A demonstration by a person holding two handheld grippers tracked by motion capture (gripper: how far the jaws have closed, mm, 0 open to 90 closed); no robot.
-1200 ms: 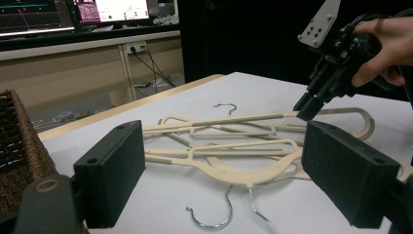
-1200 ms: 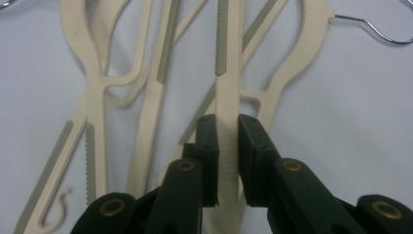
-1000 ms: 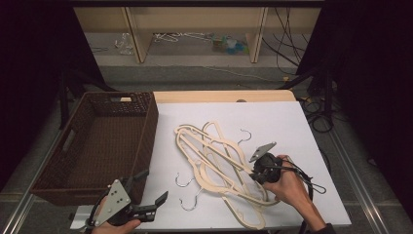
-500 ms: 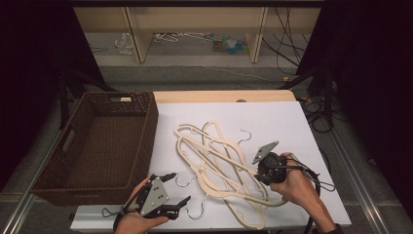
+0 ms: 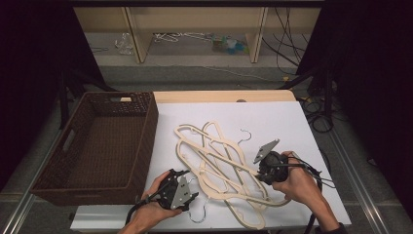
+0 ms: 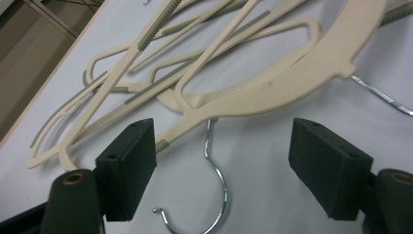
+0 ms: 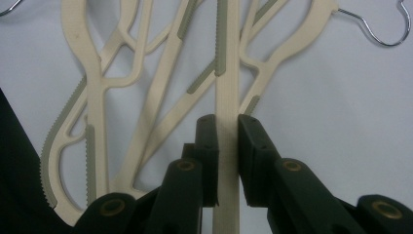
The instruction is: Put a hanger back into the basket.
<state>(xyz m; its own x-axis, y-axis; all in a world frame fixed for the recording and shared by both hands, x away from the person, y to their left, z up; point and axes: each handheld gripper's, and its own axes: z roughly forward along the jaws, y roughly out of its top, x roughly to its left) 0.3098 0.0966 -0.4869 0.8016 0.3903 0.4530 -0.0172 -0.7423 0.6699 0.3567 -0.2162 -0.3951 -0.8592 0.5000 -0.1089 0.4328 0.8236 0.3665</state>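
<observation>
A: The right tongs (image 7: 226, 161) are clamping the straight bar of one cream hanger (image 7: 227, 97), and that hanger is lying tangled in the pile of hangers (image 5: 221, 165) on the white tabletop (image 5: 292, 122), just beside the wicker basket (image 5: 97, 146).

B: So a lift is risking dragging the neighbours along?

A: I'm thinking so. The arms are crossing over and under each other, and the chrome hooks could be catching. A hard pull could be sweeping the pile off the near edge.

B: And the left tongs (image 6: 224, 180)?

A: They're standing wide apart, gripping nothing, straddling a wire hook (image 6: 214, 195) near a hanger's neck. If they're closing there, thin wire could be slipping out between the pads.
</observation>
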